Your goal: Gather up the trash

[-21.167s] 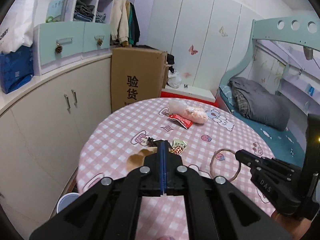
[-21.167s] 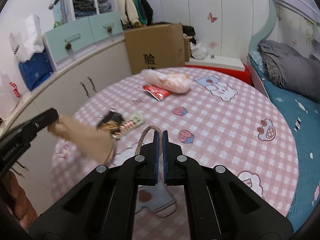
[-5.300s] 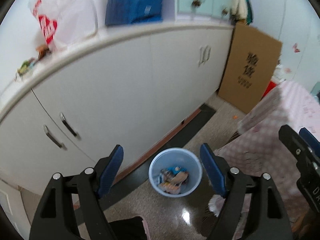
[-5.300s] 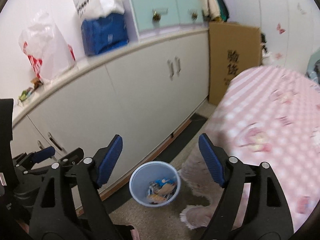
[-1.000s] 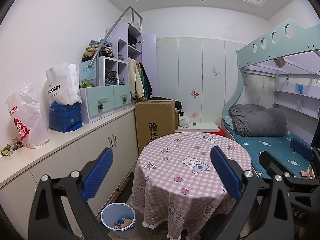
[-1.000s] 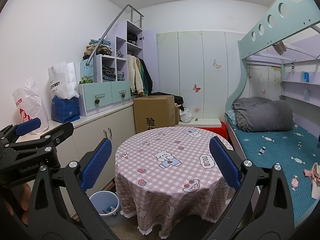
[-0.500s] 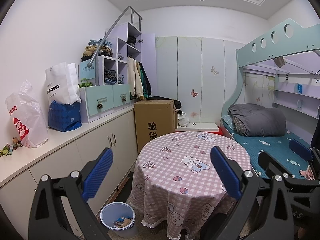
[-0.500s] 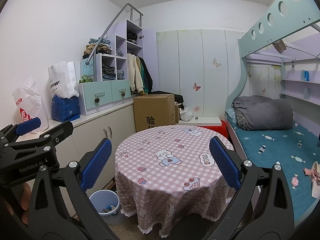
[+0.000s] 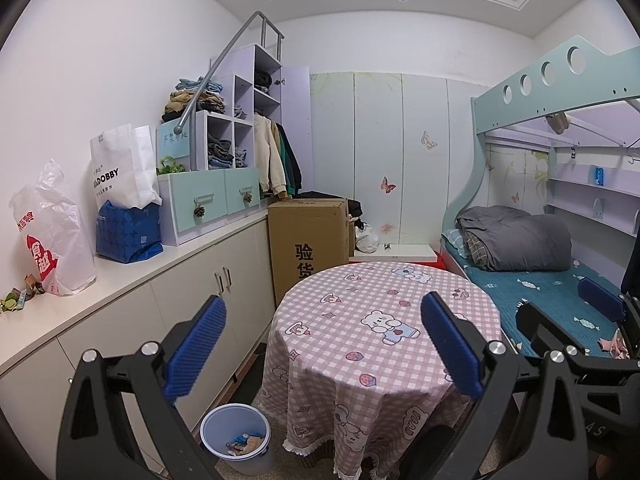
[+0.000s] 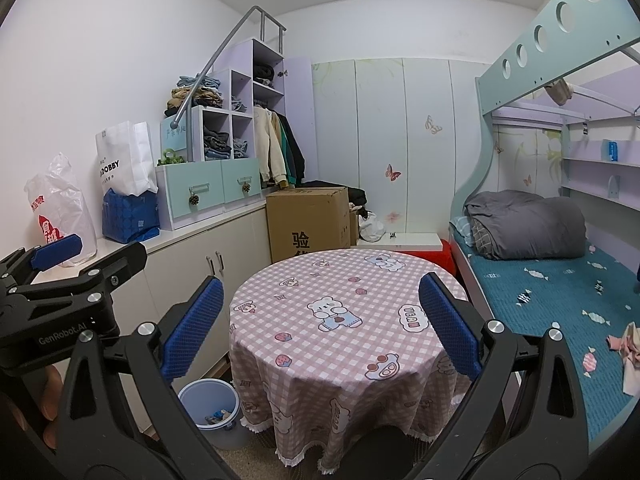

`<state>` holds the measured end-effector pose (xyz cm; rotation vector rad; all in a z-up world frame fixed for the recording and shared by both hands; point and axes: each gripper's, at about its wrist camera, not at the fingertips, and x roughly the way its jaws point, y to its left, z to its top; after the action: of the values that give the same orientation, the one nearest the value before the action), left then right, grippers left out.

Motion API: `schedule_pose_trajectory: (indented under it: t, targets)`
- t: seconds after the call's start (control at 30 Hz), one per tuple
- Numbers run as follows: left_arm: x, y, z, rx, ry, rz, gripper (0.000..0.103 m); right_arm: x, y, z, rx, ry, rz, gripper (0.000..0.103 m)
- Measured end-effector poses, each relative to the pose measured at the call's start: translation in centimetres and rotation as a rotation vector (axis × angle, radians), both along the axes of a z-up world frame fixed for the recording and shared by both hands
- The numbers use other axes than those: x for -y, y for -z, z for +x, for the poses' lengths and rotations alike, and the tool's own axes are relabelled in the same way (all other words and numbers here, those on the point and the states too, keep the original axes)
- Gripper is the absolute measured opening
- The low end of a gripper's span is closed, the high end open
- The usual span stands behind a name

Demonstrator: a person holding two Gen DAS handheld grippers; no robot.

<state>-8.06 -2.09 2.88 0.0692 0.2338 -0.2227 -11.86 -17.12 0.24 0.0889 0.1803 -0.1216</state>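
Note:
A light blue bin stands on the floor left of the round table, with wrappers lying inside it. The table's pink checked cloth carries only its printed bears. My left gripper is open and empty, held back from the table and well above the bin. My right gripper is open and empty too, facing the table from a little further right. Each wrist view catches the other gripper at its edge: the right one, the left one.
White cabinets with bags on top run along the left wall. A cardboard box stands behind the table. A bunk bed with a grey quilt fills the right side. A dark chair seat sits under the table's near edge.
Over the last second both views shifted only slightly. Since 5 s ago both grippers rose from above the bin to face the table, which held wrappers 21 s ago.

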Motion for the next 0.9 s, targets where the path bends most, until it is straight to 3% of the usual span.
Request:
schedule_pose_trajectory:
  t: [0.9]
  targets:
    - [-0.12,0.12,0.02,-0.002,0.002,0.003,0.096,0.09,0.05,0.02,-0.003,0.0,0.001,0.096]
